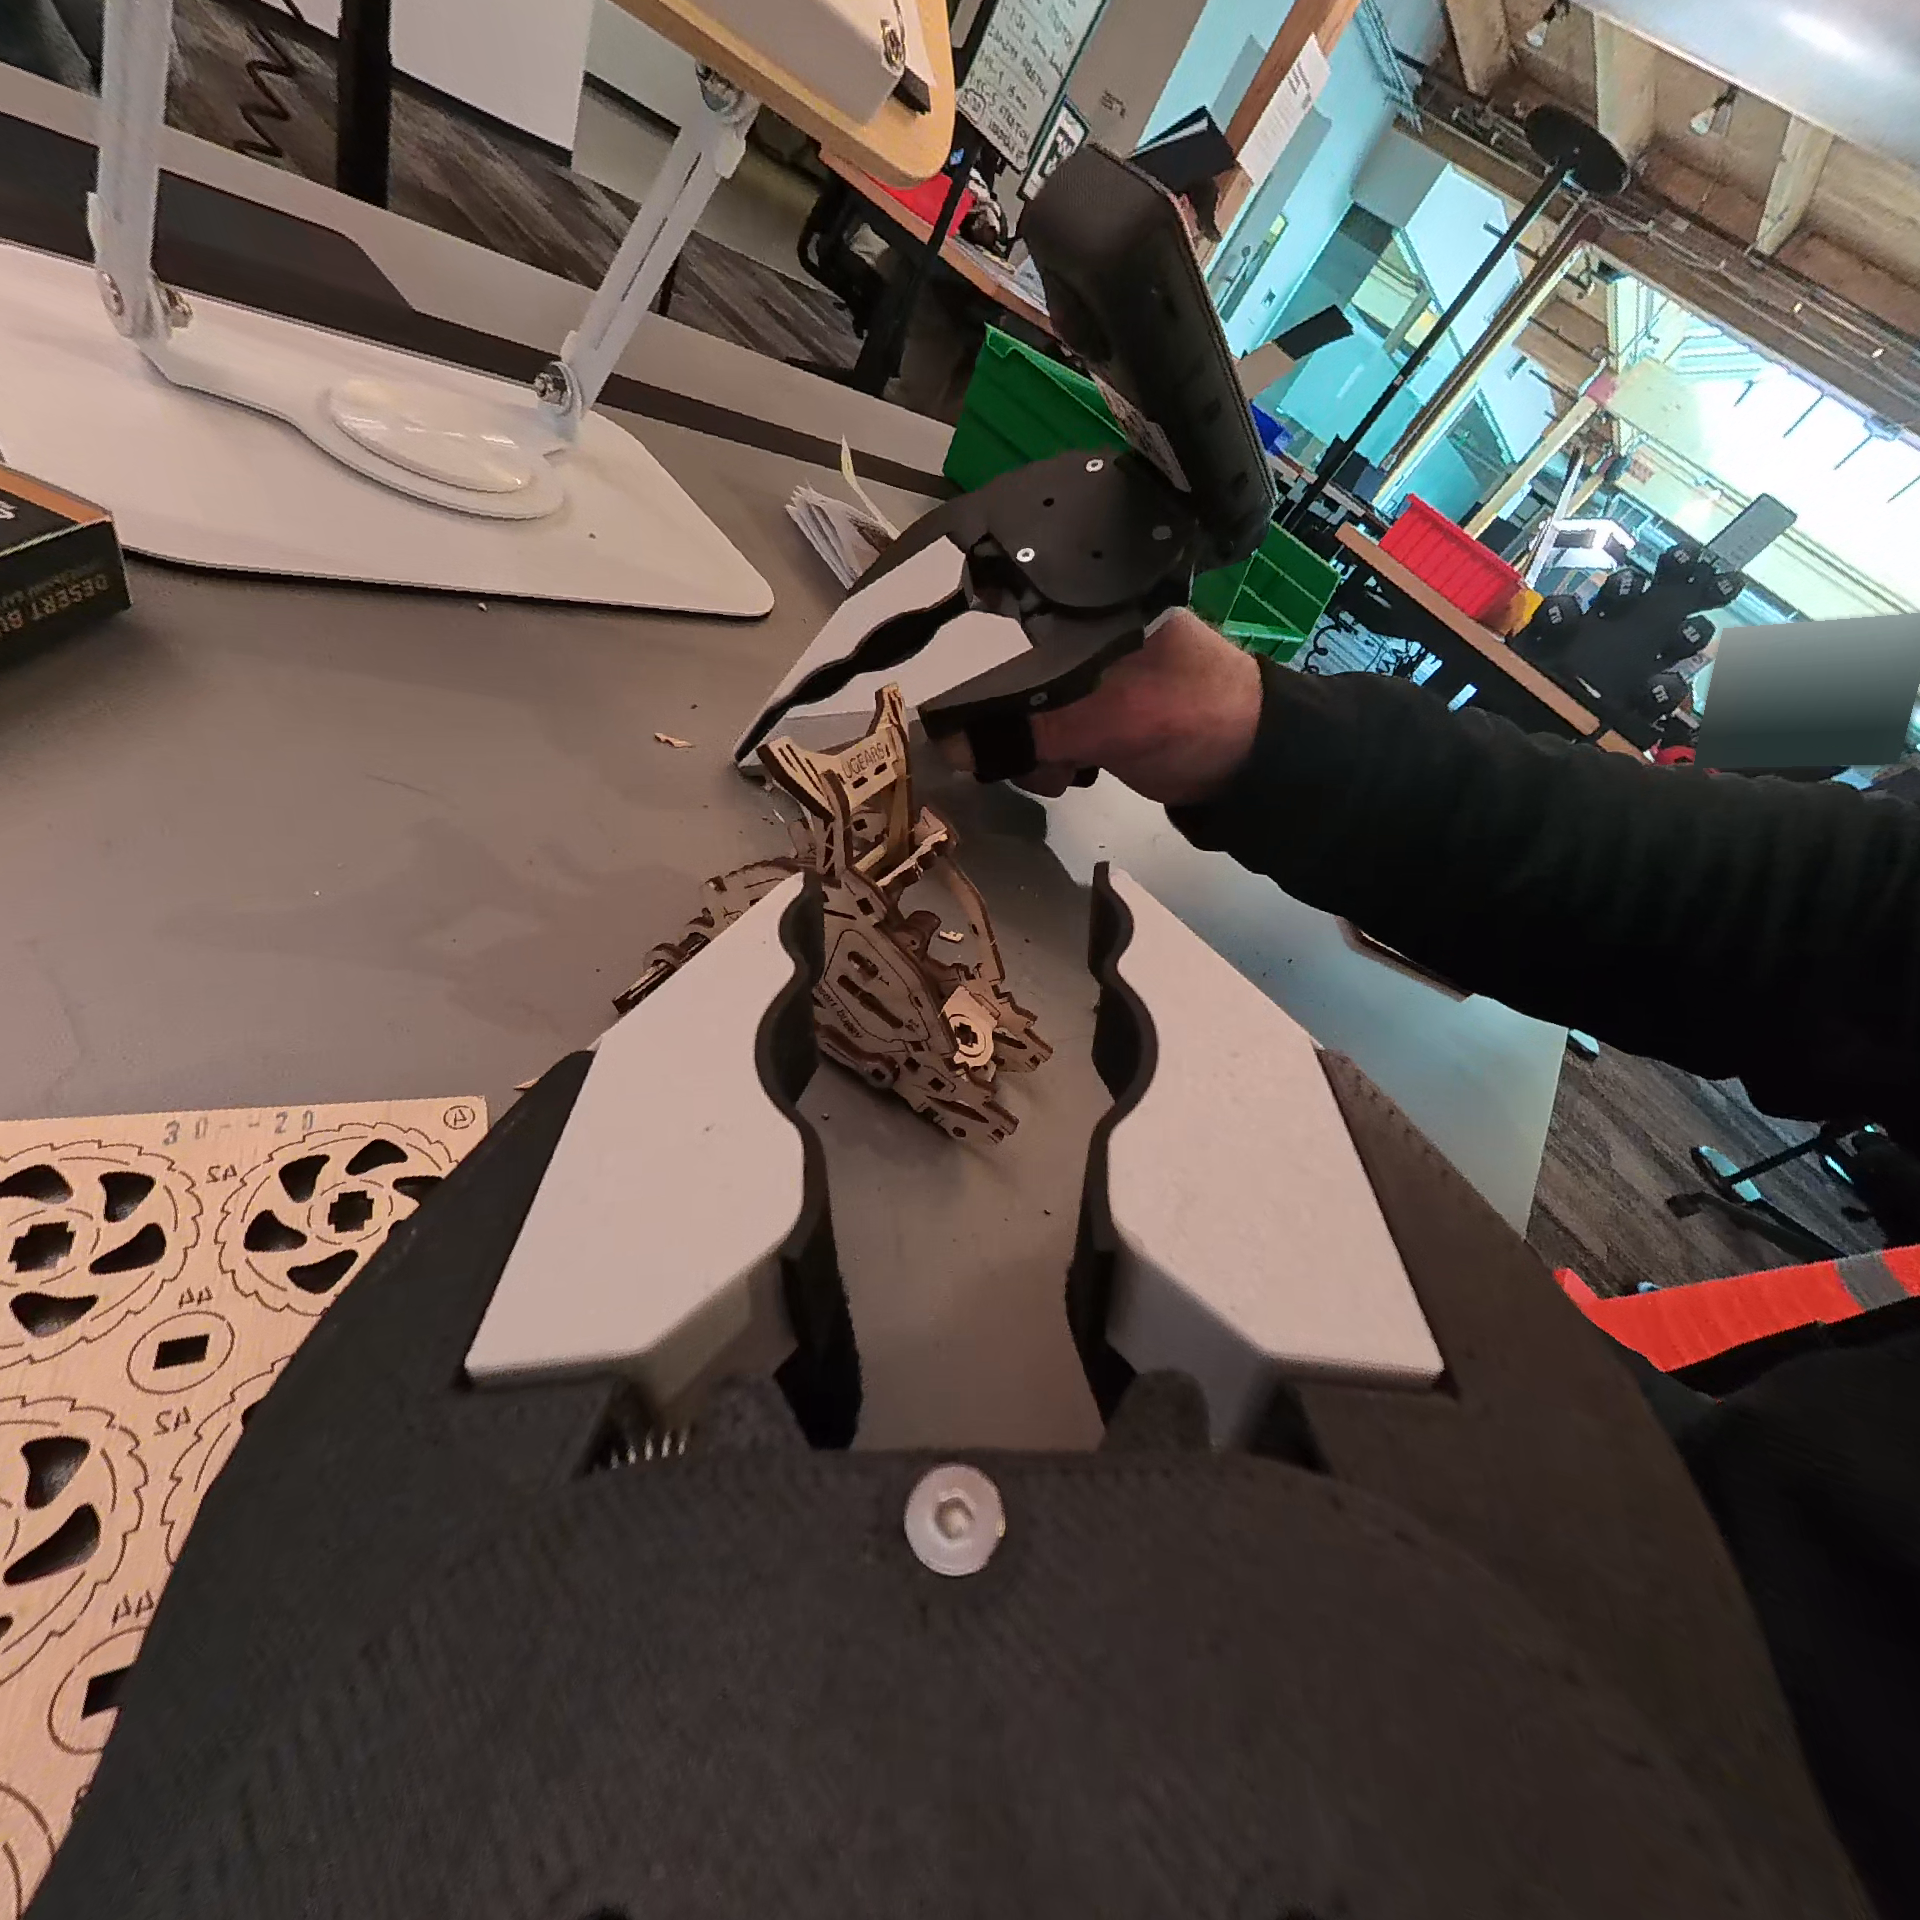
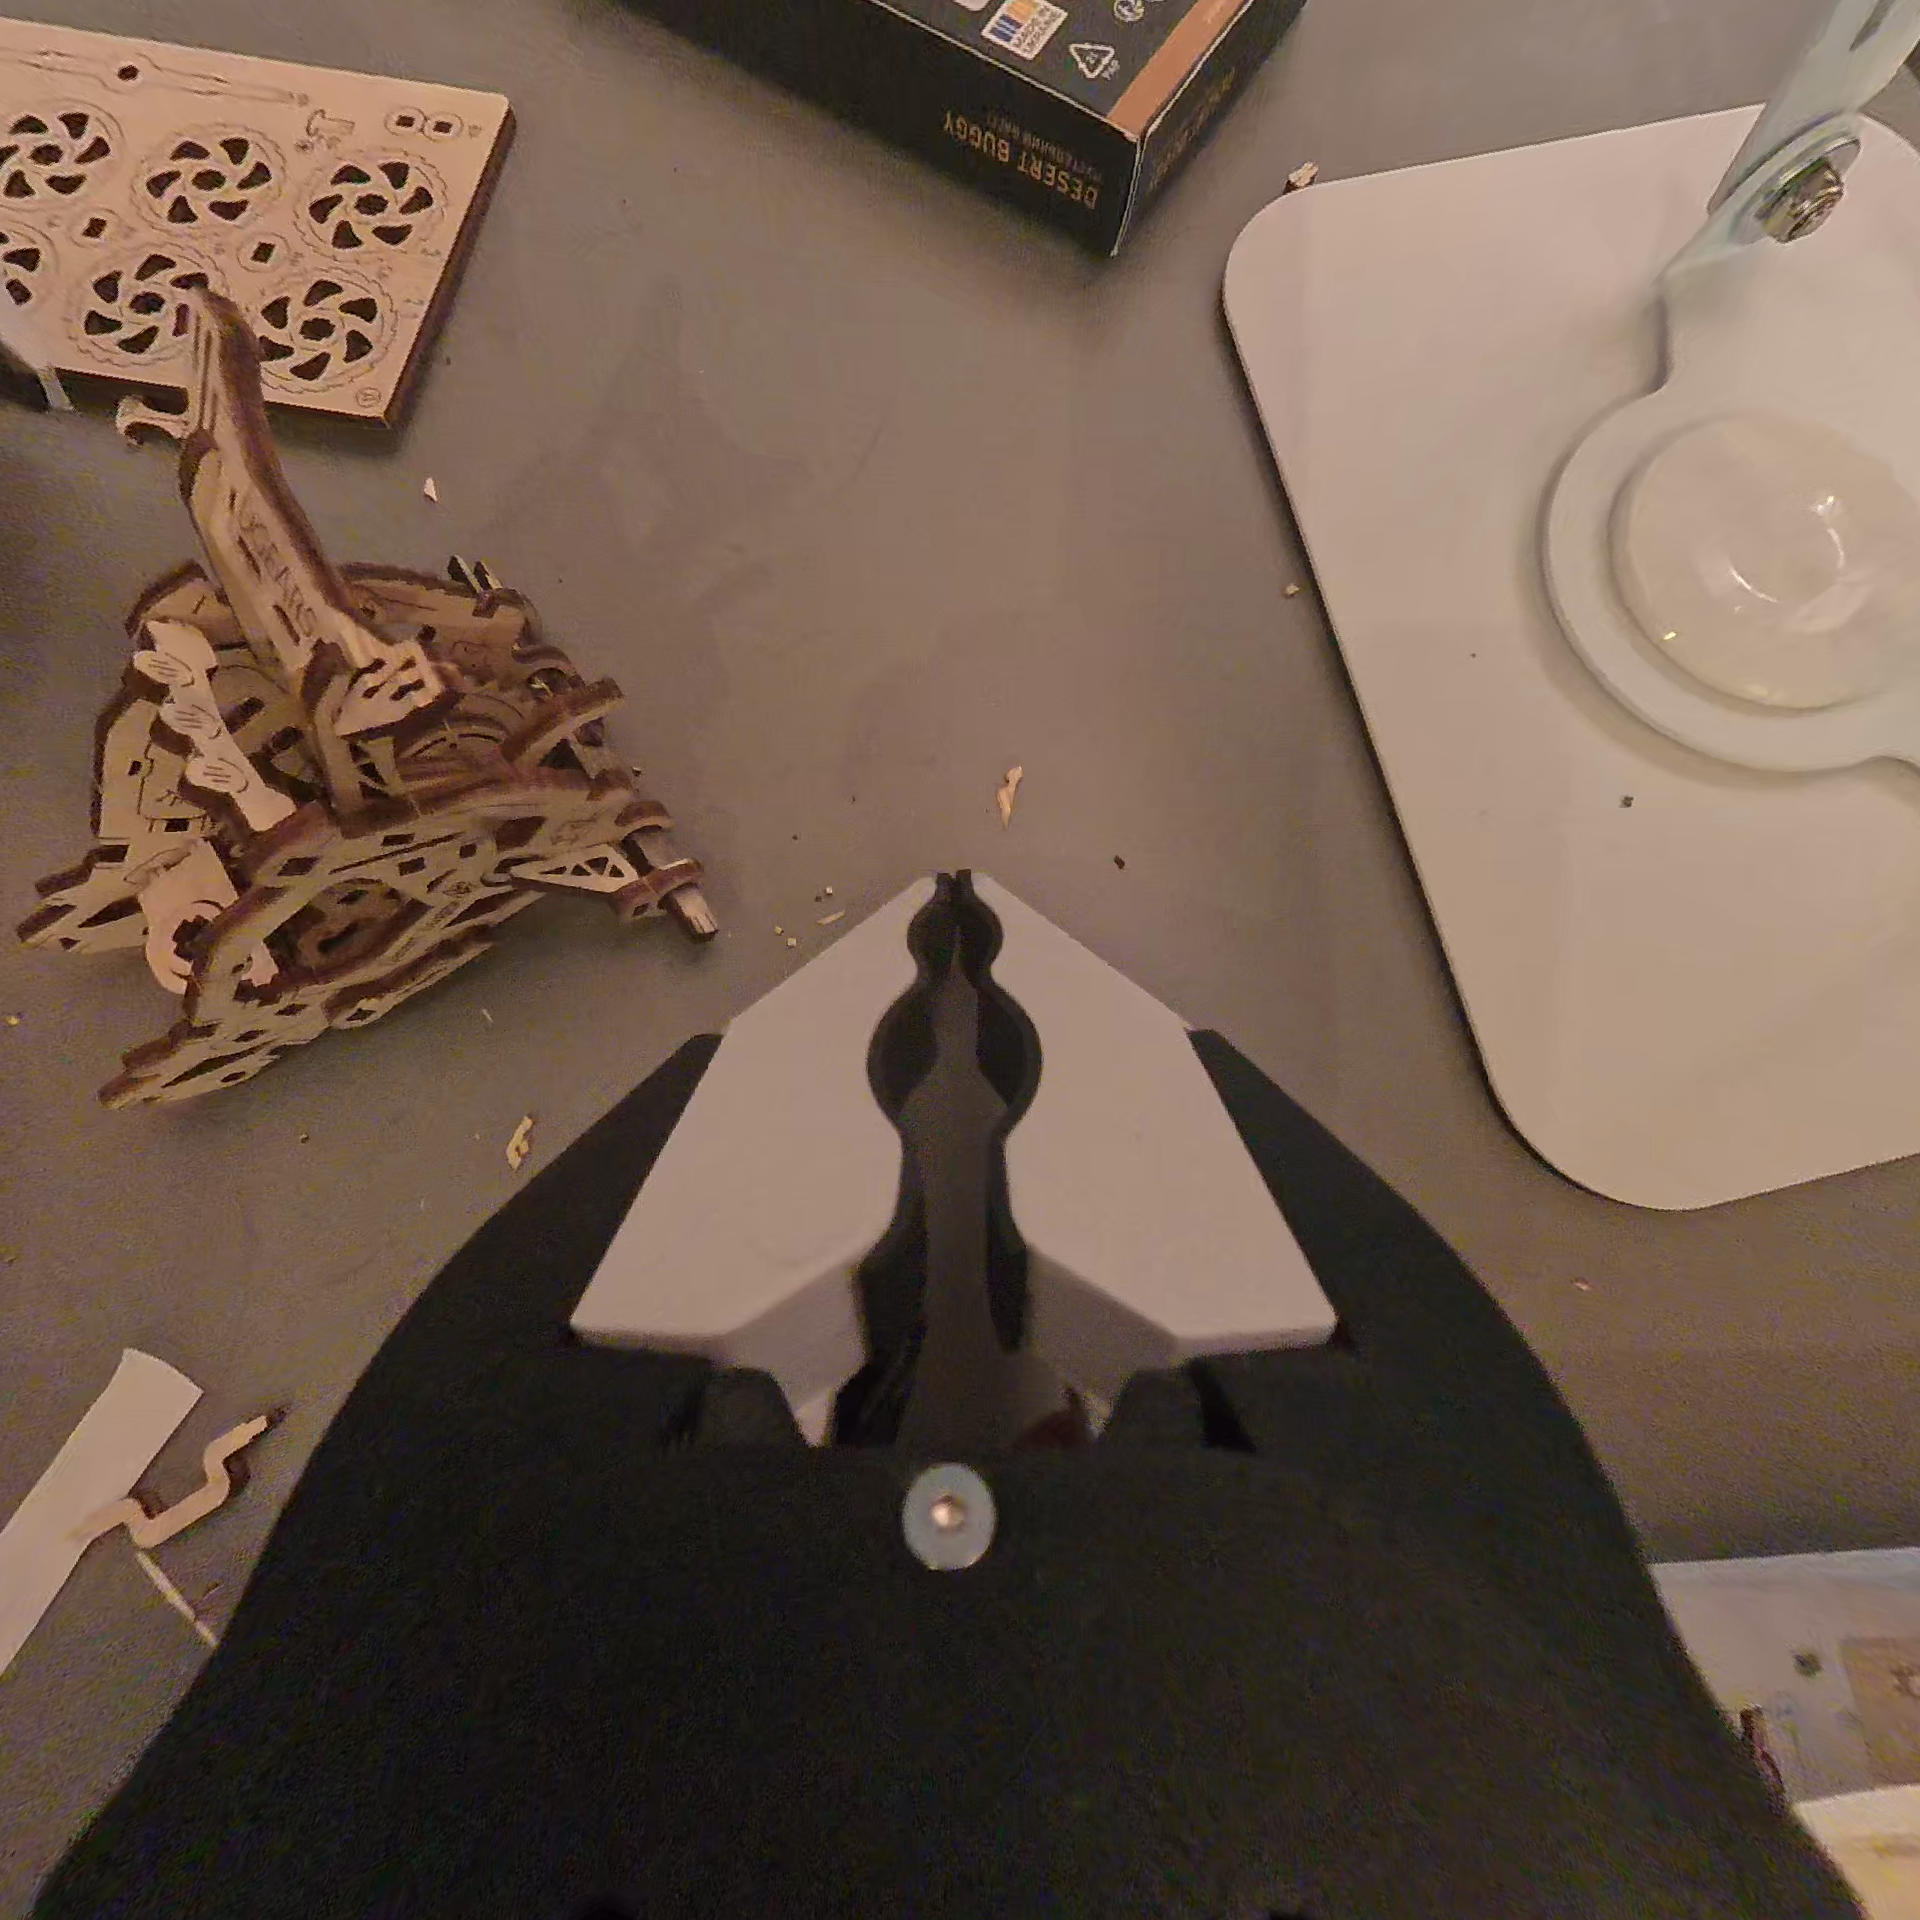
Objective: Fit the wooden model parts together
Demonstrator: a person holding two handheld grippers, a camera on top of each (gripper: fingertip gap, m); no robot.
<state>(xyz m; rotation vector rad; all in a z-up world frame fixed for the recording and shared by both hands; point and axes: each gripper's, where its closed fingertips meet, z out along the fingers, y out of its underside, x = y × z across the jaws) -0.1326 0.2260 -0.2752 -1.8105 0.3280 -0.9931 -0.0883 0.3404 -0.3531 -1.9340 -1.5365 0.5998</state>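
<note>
Plywood parts sheet (image 2: 239, 223) far left on the grey table (image 2: 935, 520), then the half-built wooden model (image 2: 343, 810) lying tipped on its side, black kit box (image 2: 987, 104) and white stand base (image 2: 1558, 727) further right. Looks light, stiff but snappy-thin; best pinched low on the layered frame, not the upright spar. Left gripper (image 1: 951, 925) wide open, empty, model between its tips. Right gripper (image 2: 956, 883) closed on nothing. Only left wrist view shows the hand (image 1: 1164, 707).

My left cam sits low, looking across the table (image 1: 312, 779); my right one looks steeply down, close. Both catch the wooden model (image 1: 904, 966) (image 2: 343, 810) and white stand base (image 1: 416, 520) (image 2: 1455, 727).
</note>
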